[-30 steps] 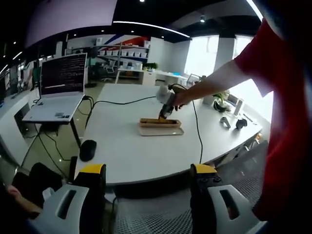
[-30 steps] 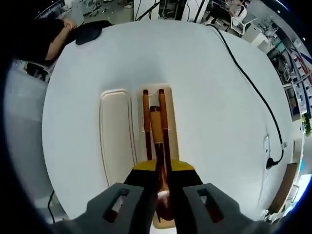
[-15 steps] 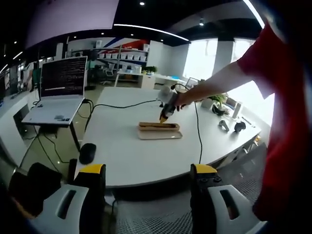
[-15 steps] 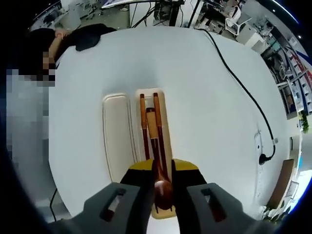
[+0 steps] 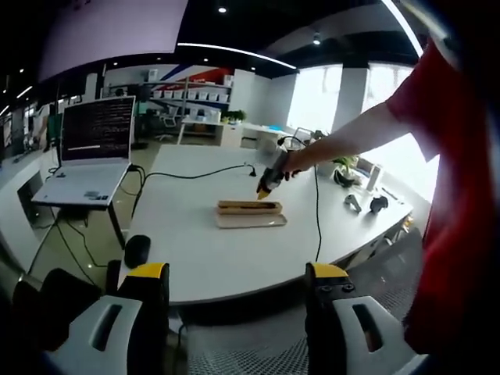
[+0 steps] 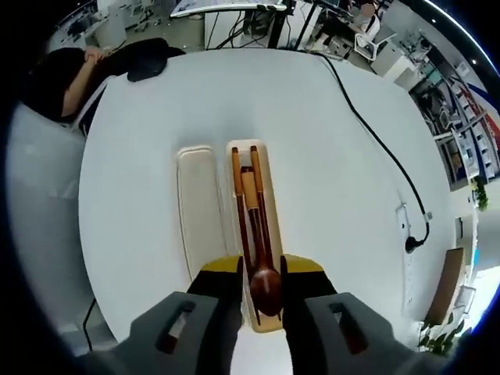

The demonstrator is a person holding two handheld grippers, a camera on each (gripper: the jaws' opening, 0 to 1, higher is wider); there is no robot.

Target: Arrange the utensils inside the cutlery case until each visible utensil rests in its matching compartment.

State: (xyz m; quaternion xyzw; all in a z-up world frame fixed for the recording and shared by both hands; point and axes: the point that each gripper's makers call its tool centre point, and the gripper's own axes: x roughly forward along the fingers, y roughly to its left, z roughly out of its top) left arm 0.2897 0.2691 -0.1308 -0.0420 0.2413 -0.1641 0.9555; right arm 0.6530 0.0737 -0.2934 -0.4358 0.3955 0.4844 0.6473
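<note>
A tan cutlery case (image 6: 273, 168) lies in the middle of the white table (image 6: 141, 141), with its cream lid (image 6: 199, 211) flat beside it on the left. Inside the case lie two reddish-brown chopsticks (image 6: 236, 187) and, between them, a wooden spoon (image 6: 266, 289) whose bowl points toward me. My right gripper (image 6: 262, 266) hovers above the bowl end with its jaws apart and touching nothing. In the left gripper view the case (image 5: 250, 207) is small and far off, with the right gripper (image 5: 266, 186) held just above it. My left gripper (image 5: 234, 312) hangs open below the table's near edge.
A laptop (image 5: 90, 152) stands on a side stand to the left and a black mouse (image 5: 137, 250) lies near the table's left edge. A black cable (image 6: 375, 141) runs across the table right of the case. A red sleeve (image 5: 453, 195) is close on the right.
The right gripper's jaws have parted from the spoon, which now lies in the case, and the gripper has risen away from it. The left gripper stays open and low.
</note>
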